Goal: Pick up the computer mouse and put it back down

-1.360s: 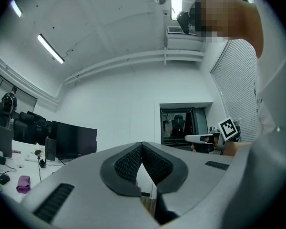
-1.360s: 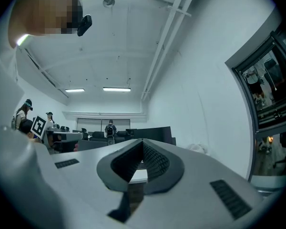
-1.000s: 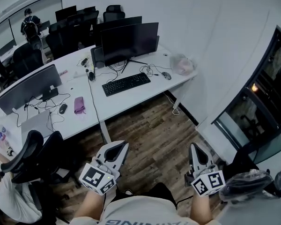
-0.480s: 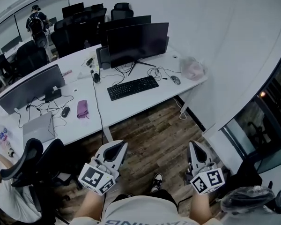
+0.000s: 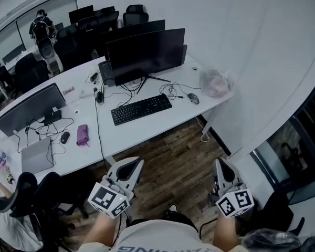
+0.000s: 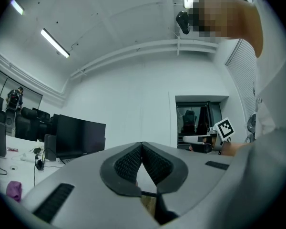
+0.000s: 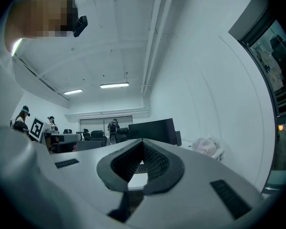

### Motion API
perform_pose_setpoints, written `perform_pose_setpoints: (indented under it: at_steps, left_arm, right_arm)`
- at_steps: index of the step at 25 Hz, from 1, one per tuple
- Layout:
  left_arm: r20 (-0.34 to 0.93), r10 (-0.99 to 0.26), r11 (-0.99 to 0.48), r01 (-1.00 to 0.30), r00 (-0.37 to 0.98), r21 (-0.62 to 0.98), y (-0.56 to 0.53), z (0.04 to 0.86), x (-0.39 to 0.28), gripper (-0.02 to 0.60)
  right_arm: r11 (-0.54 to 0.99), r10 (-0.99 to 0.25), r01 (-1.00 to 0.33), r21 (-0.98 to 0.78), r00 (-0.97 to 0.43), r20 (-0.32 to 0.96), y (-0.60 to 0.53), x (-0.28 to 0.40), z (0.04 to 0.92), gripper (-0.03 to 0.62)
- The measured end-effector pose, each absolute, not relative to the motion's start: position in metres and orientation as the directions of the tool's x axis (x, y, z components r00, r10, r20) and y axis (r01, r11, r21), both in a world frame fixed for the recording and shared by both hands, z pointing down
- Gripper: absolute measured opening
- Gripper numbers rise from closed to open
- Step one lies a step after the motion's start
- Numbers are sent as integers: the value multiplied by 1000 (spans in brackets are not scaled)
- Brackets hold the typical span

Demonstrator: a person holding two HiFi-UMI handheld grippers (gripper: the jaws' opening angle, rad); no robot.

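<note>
1. Both claws have drawn nearer the bench (image 5: 136, 131); left claw (image 5: 138, 162) and right claw (image 5: 219, 161) are closed tip to tip, empty.
2. Computer mouse (image 5: 193, 98) lies on the bench, well beyond the right claw, beside the keyboard (image 5: 142, 109).

White desk (image 5: 131, 133): kbd (image 5: 142, 108), mouse (image 5: 193, 98), monitor (image 5: 145, 54), plastic bag (image 5: 215, 83).

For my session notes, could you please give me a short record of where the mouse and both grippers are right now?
mouse: on the white desk, right of the keyboard, untouched
left gripper: shut, empty, over the wooden floor, short of the desk
right gripper: shut, empty, also short of the desk
task stage: pick-up not yet begun
</note>
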State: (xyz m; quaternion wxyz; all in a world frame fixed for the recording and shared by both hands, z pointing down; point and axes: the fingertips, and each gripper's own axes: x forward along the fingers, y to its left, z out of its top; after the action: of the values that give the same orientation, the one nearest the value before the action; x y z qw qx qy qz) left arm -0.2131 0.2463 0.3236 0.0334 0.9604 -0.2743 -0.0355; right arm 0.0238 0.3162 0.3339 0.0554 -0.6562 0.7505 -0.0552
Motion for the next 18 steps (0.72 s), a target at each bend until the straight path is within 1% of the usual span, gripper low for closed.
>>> perform_pose_setpoints:
  at_steps: [12, 18]
  left_arm:
    - [-2, -540, -839, -537, 842, 87, 202, 340, -88, 9]
    - [18, -547, -834, -547, 837, 71, 183, 342, -55, 9]
  right_arm:
    - [117, -992, -968, -221, -124, 19, 274, 154, 359, 17]
    - [129, -991, -962, -242, -136, 12, 257, 182, 368, 17]
